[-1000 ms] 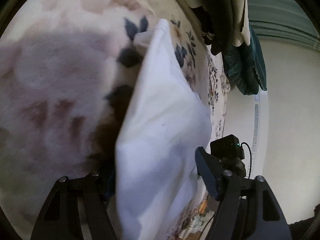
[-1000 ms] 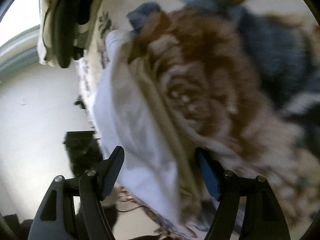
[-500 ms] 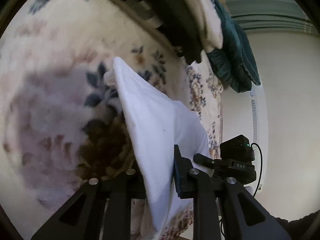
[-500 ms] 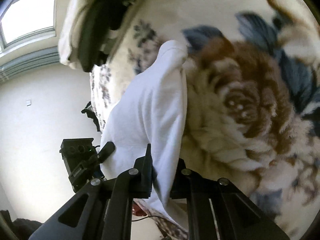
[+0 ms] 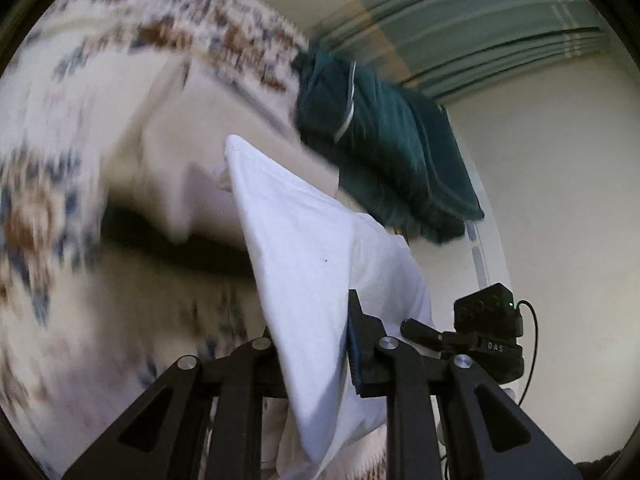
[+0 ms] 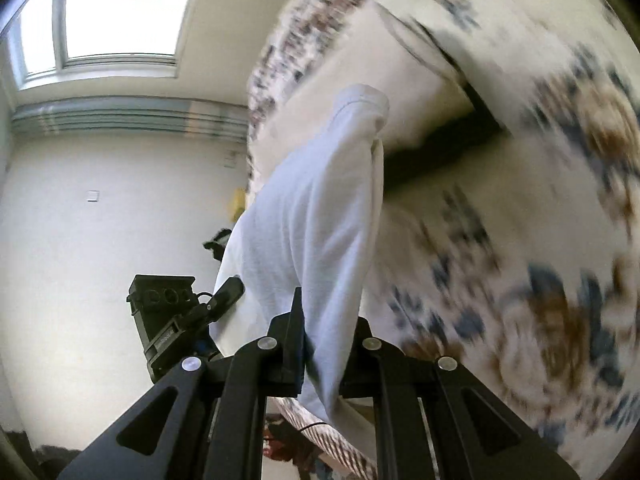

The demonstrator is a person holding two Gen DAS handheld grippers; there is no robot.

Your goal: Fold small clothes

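Note:
A small white garment [image 5: 296, 256] hangs stretched between my two grippers, lifted off the floral blanket [image 5: 48, 208]. My left gripper [image 5: 316, 344] is shut on one edge of it, the cloth pinched between the black fingers. In the right wrist view the same white garment [image 6: 312, 220] runs up from my right gripper [image 6: 324, 336], which is shut on its other edge. Each view shows the opposite gripper beside the cloth: the right one [image 5: 484, 340] and the left one [image 6: 176, 320]. The garment's far end droops toward the blanket.
The floral blanket [image 6: 520, 240] covers the bed and is blurred by motion. A dark green cloth [image 5: 384, 148] hangs at the bed's far side. White walls [image 6: 100, 240], a window [image 6: 112, 12] and a green curtain [image 5: 480, 40] lie beyond.
Both grippers went from open around the garment's edges to shut on them, then rose with the cloth, lifting it off the blanket; the views now take in the walls and window.

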